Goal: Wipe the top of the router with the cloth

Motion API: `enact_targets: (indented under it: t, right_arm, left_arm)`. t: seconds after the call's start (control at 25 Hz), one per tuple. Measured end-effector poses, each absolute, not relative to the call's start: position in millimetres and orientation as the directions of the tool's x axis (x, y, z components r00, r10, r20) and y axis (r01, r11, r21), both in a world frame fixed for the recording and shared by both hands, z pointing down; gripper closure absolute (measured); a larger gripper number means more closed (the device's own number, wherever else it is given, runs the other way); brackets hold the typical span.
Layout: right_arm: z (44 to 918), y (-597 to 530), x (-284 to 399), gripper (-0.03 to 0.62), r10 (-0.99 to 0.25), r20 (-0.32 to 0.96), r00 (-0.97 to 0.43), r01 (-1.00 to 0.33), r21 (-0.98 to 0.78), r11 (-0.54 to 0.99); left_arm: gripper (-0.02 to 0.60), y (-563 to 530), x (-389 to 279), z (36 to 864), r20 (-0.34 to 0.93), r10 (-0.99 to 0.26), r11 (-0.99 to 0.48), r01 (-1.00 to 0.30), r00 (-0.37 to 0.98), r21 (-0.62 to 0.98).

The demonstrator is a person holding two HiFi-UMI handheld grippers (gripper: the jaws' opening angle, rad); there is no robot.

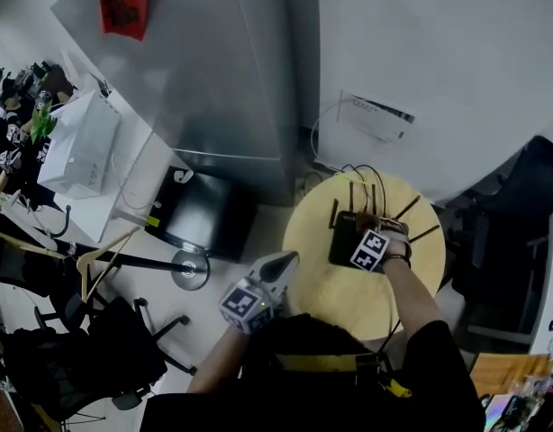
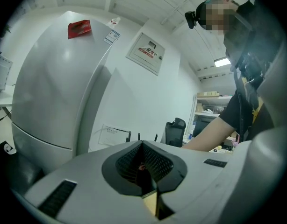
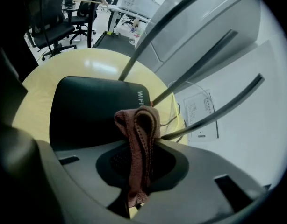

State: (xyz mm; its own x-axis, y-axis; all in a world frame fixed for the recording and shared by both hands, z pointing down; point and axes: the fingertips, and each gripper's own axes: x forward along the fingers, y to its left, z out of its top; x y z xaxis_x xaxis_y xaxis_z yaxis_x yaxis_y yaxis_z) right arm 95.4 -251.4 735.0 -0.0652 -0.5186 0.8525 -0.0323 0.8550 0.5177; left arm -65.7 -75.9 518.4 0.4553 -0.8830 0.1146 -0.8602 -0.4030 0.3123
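From the head view, the black router [image 1: 346, 239] is sitting toward the far rim of the round yellow desk [image 1: 335, 300], close to the white wall [image 1: 439, 52], with cables [image 1: 359, 175] spilling over that rim. A wide bare stretch of desk is lying open on the near side. The right gripper [image 1: 391, 229] is hanging over the router's right part, its marker cube hiding what it carries. The left gripper [image 1: 278, 265] is hovering off the desk's left edge, above the floor [image 1: 204, 322]. In the left gripper view, its fingers are pressing together on nothing, pointing at the grey refrigerator [image 2: 54, 87]. In the right gripper view, the right gripper [image 3: 136, 169] is showing its fingers clamping a reddish-brown cloth [image 3: 139, 134] just over the router's [image 3: 87, 108] near edge. I cannot tell whether the two are touching. Its antennas [image 3: 199, 62] are slanting up past the frame's edge.
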Motion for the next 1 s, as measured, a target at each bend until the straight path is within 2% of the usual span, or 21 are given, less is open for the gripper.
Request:
enact_targets:
  t: [0.28,0.52,1.0]
  right_arm:
    - [736.7,-229.1,105.1,0.53,-0.446,0.894,-0.042,-0.11,0.439,0.892]
    - [737.9,-186.9,107.3,0.53,-0.36,0.93,-0.069,-0.07,0.355,0.932]
    - [739.0,-155.8,118.3,0.53,-0.317,0.943,-0.1,-0.142,0.302,0.943]
  left_arm:
    - [0.584,-73.1,-54.4,516.6,0.098,-0.861,-0.448,-0.835,0.5,0.32]
    - [0.584,-79.9,-40.6,511.9,0.069,-0.826,-0.515,-0.799,0.559,0.31]
    - [0.584,-88.1,-19.3,507.7,0.061,-0.755,-0.612,-0.736,0.652,0.289]
